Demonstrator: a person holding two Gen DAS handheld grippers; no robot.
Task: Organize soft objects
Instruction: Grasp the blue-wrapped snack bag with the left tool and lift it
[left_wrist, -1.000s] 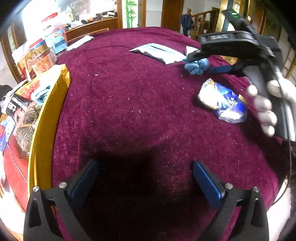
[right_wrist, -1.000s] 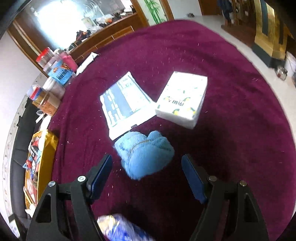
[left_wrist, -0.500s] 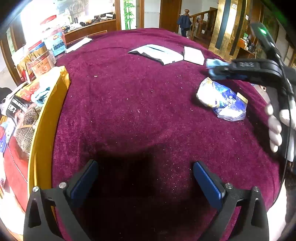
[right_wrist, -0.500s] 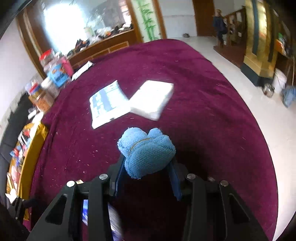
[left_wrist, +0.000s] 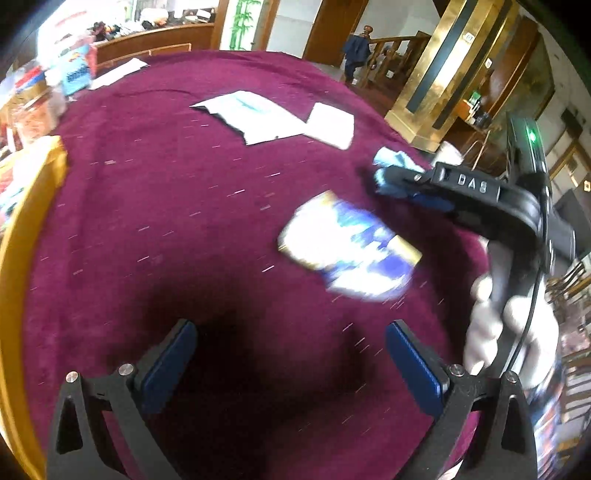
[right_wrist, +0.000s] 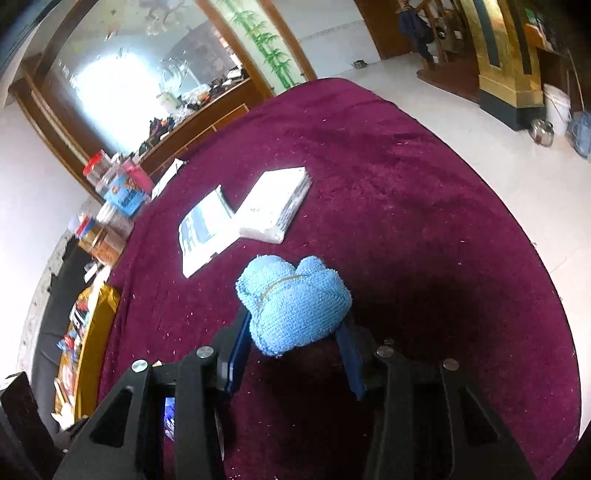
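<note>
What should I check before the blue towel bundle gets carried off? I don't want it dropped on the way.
1. Right gripper jaws have just been closing and now clamp the blue towel bundle: ok.
2. Bundle clear of the maroon tablecloth: cannot tell.
3. Band around the bundle holding: ok.
4. Left gripper free, jaws open, nothing between them: ok.
5. Blue and white packet lies below the right gripper, may be in the way: cannot tell.
6. Drop-off spot in view: cannot tell.
</note>
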